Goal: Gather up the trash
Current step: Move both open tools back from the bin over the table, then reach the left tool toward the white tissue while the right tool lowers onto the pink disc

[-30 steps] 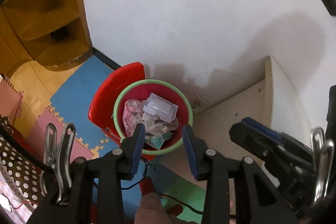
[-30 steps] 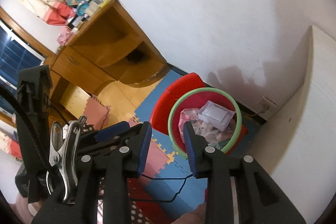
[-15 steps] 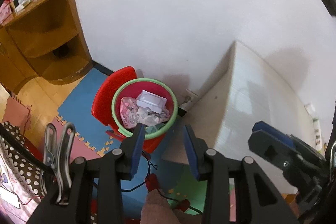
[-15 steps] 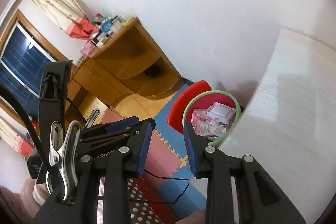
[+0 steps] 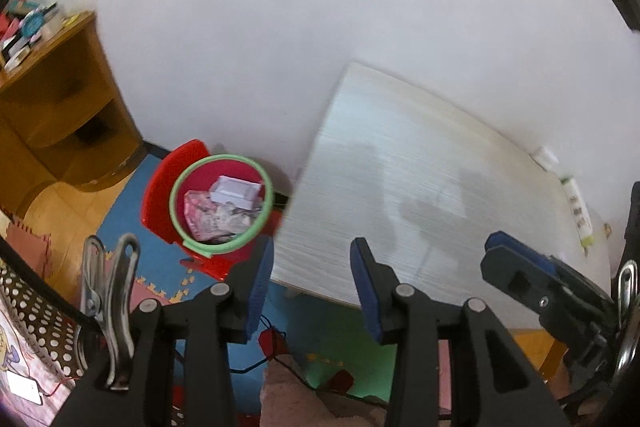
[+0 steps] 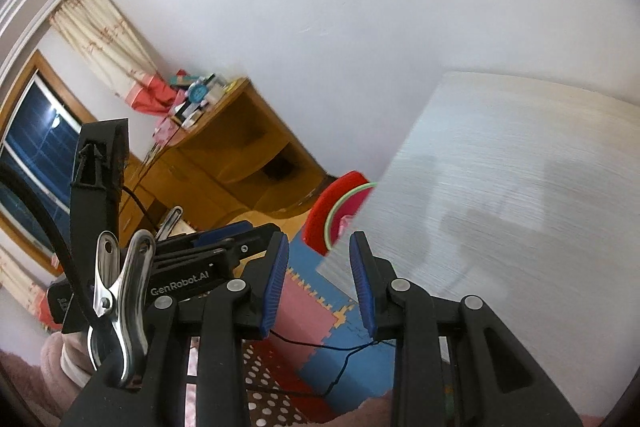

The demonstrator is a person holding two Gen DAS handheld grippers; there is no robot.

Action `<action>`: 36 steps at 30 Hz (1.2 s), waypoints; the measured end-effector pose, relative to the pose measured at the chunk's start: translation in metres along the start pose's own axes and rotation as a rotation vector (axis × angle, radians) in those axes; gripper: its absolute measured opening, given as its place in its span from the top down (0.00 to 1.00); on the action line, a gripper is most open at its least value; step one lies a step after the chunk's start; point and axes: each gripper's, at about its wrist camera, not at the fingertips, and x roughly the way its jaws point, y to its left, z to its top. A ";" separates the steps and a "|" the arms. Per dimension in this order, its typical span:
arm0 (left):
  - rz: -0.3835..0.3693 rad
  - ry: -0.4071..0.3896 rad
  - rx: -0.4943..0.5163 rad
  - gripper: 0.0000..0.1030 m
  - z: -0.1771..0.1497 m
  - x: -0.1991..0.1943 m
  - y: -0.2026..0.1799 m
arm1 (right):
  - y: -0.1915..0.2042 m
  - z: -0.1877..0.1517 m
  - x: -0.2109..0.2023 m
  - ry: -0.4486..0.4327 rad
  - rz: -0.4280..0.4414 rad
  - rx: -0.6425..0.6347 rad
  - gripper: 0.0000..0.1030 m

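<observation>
Left wrist view: white surface [image 5: 432, 195] bare except small packets at its far edge.
Bin: red trash bin [image 5: 222, 203] on floor beside surface, nearly full.
Advice: scan the surface for remaining litter before reaching.
Left claw [image 5: 312, 275]: pads apart, empty.
Right claw [image 6: 319, 273]: pads apart, empty.

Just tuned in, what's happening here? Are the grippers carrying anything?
No. A person holds a gripper in each hand, and both the left gripper and the right gripper are open with nothing between their fingers. They hang above the near edge of a pale table. On the floor beside the table stands a red bin with a green rim, already holding crumpled wrappers and a white box. A small tube lies at the table's far edge.
</observation>
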 end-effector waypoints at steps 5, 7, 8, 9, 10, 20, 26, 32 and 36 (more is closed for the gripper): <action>-0.036 -0.005 0.043 0.60 -0.009 -0.005 -0.043 | -0.020 -0.010 -0.043 -0.050 -0.038 0.031 0.68; -0.054 -0.006 0.061 0.60 -0.013 -0.007 -0.062 | -0.027 -0.014 -0.060 -0.068 -0.058 0.034 0.68; -0.059 -0.006 0.066 0.60 -0.014 -0.007 -0.068 | -0.031 -0.016 -0.068 -0.075 -0.066 0.037 0.68; -0.067 -0.007 0.077 0.60 -0.015 -0.008 -0.079 | -0.035 -0.018 -0.075 -0.078 -0.071 0.041 0.68; -0.075 -0.007 0.086 0.60 -0.016 -0.008 -0.088 | -0.040 -0.020 -0.083 -0.083 -0.082 0.046 0.68; -0.167 0.015 0.232 0.60 -0.021 -0.007 -0.164 | -0.080 -0.042 -0.143 -0.136 -0.206 0.137 0.67; -0.227 0.019 0.325 0.59 -0.012 -0.001 -0.197 | -0.108 -0.053 -0.172 -0.184 -0.298 0.213 0.67; -0.268 0.033 0.406 0.59 -0.003 0.011 -0.225 | -0.132 -0.064 -0.187 -0.220 -0.397 0.285 0.66; -0.287 0.065 0.443 0.59 -0.003 0.024 -0.247 | -0.146 -0.069 -0.194 -0.228 -0.455 0.326 0.66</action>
